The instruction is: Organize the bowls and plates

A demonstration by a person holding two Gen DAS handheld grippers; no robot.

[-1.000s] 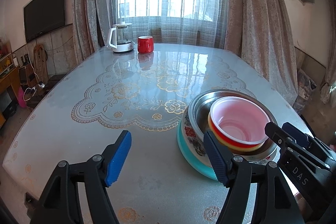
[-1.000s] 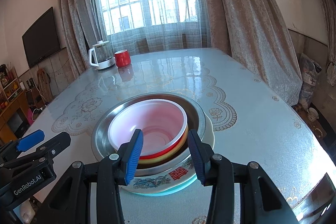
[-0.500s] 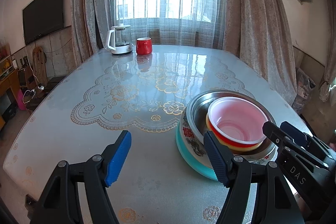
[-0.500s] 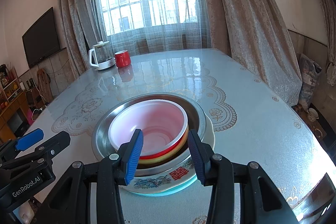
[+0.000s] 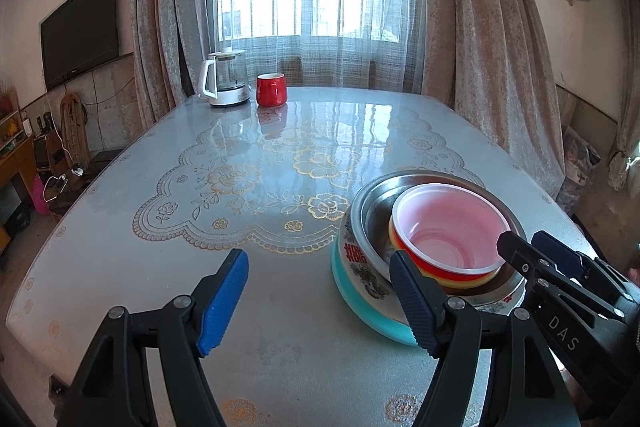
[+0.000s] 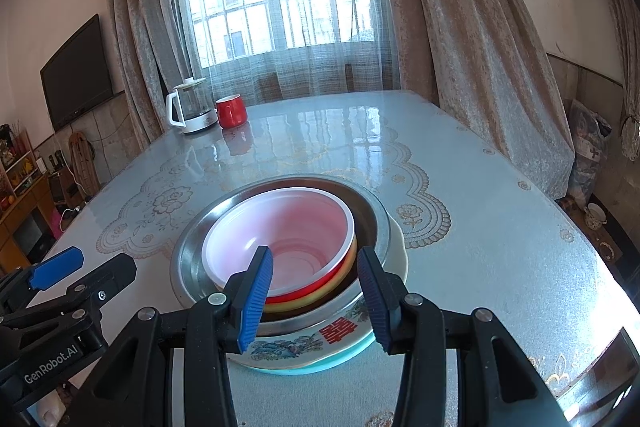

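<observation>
A nested stack stands near the table's front right. A red bowl with a white inside (image 6: 288,227) sits in a yellow bowl (image 6: 304,303). Both rest in a steel bowl (image 6: 192,251), which sits in a flowered enamel basin (image 6: 304,343) on a teal plate (image 5: 360,303). My right gripper (image 6: 314,253) is open just in front of the stack, its pads either side of the red bowl's near rim without pressing on it. My left gripper (image 5: 316,259) is open over bare table to the left of the stack (image 5: 448,227), holding nothing.
A white and glass kettle (image 5: 224,83) and a red mug (image 5: 271,90) stand at the table's far left edge by the curtained window. The table (image 5: 200,227) has a gold floral cloth under glass. A TV (image 5: 80,27) hangs on the left wall.
</observation>
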